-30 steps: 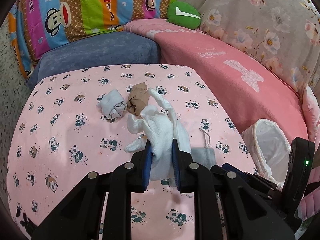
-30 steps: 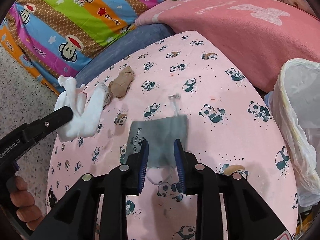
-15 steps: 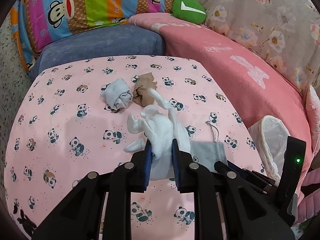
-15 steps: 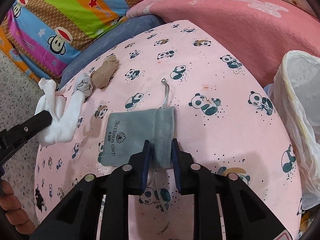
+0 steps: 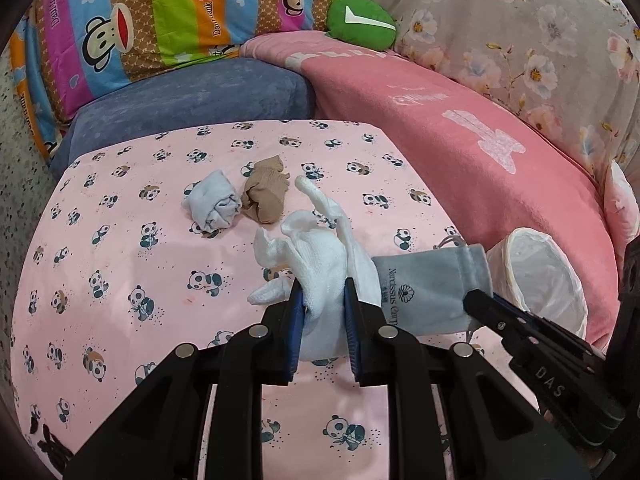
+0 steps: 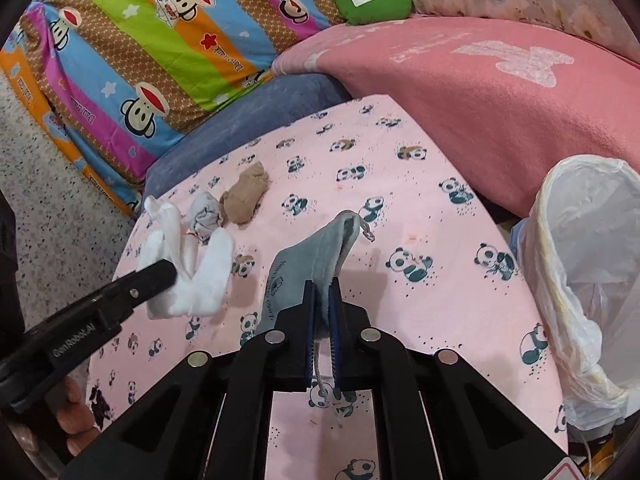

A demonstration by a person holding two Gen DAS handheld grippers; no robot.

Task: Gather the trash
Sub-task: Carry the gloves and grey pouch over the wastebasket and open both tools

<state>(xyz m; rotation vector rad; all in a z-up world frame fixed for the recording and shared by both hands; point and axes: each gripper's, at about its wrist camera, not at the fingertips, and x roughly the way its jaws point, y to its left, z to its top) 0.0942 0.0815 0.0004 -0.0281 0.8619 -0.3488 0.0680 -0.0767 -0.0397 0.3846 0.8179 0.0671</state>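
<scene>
Pouch [image 6: 316,264] is pinched in the right gripper [image 6: 322,312] and lifted clear of the worktop [image 6: 420,216]; the left gripper [image 5: 321,312] clamps the white glove [image 5: 320,256]. Pick-up step looks done. Next, I'd say: carry both to the bin [image 6: 576,264] at right and release.

Both hand-held grippers clamped shut, each angled downward.

The left black two-finger gripper [image 5: 322,320] points down and forward, its blue-padded fingers [image 5: 295,320] pressed in against a bunched white knitted cloth [image 5: 320,264] that fills the narrow gap between them. The right black two-finger gripper [image 6: 322,316] tilts down likewise, its blue-lined fingers [image 6: 335,320] drawn almost together on a soft grey drawstring pouch [image 6: 308,264] hanging lifted between them. In the right wrist view, bare fingertips of the person's left hand [image 6: 76,420] curl around the left gripper's handle at the lower left edge.
</scene>
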